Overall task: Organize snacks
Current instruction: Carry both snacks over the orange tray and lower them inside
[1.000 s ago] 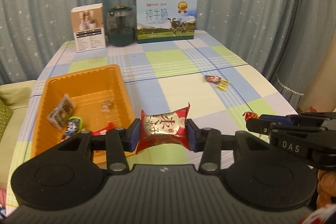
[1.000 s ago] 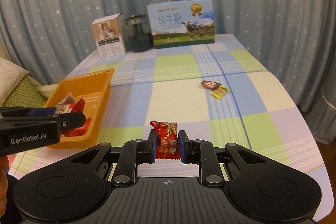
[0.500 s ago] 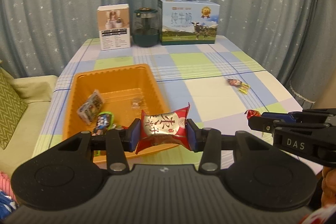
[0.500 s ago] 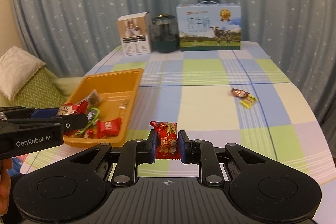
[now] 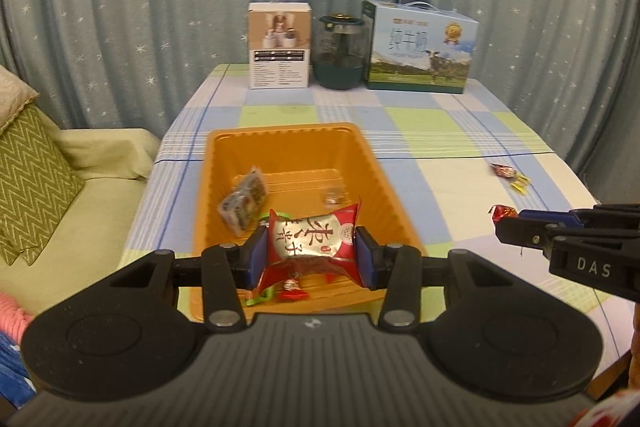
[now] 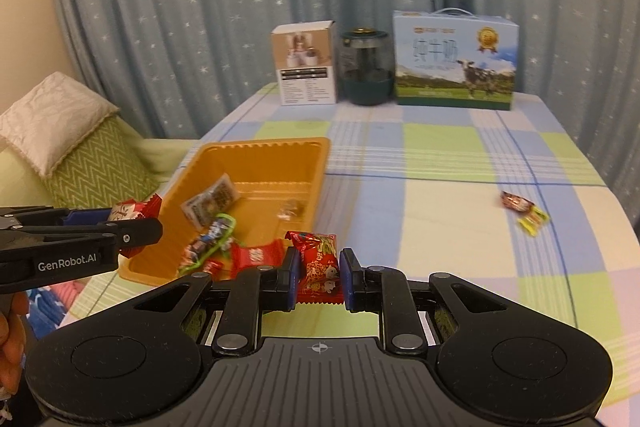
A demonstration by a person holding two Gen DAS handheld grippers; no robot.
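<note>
My left gripper (image 5: 311, 254) is shut on a red and silver snack packet (image 5: 314, 241) and holds it over the near end of the orange tray (image 5: 280, 137). It also shows in the right wrist view (image 6: 132, 223). My right gripper (image 6: 319, 275) is shut on a red candy packet (image 6: 318, 263), just right of the tray's near corner (image 6: 320, 151). It shows at the right in the left wrist view (image 5: 505, 217). The tray holds several wrapped snacks (image 6: 212, 203). Two loose candies (image 6: 522, 209) lie on the table at the right.
At the table's far end stand a white box (image 5: 279, 45), a dark green jar (image 5: 339, 53) and a blue milk carton box (image 5: 418, 47). A sofa with a green zigzag cushion (image 5: 28, 179) is left of the table. Curtains hang behind.
Both grippers have moved left with their packets. The left one has come from the tray's right side to over its near end. The right one now sits next to the tray.
</note>
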